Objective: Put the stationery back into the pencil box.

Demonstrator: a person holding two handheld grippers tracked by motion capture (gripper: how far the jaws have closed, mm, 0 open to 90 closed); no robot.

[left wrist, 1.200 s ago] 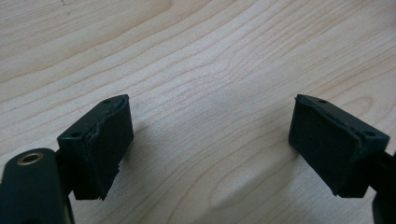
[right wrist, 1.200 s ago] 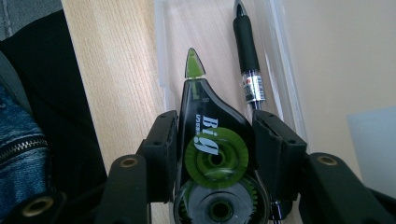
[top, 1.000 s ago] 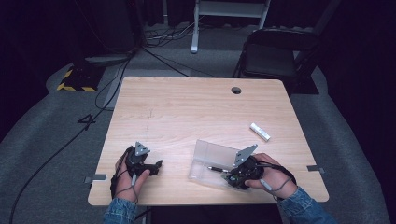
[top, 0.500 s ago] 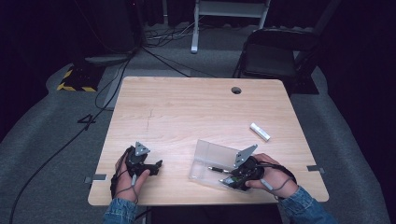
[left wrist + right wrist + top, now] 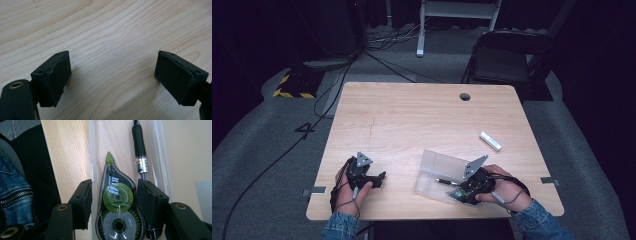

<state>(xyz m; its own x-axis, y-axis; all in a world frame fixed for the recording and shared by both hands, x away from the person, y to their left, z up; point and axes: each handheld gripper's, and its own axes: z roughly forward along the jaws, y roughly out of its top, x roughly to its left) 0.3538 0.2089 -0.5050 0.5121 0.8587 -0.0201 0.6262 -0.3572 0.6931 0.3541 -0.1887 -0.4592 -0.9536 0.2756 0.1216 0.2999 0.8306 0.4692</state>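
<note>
Correction tape dispenser (image 5: 117, 205), clear-bodied with green reels, lies inside the clear plastic box (image 5: 437, 167) beside a black pen (image 5: 140, 152). Right gripper (image 5: 113, 202) straddles the dispenser, its jaws just having been opening, pads slightly off its sides. Right of the box lies a white tube (image 5: 490, 141). Well left of the box, the left gripper (image 5: 112, 77) rests with jaws wide apart over the bare wooden surface (image 5: 412, 120).
</note>
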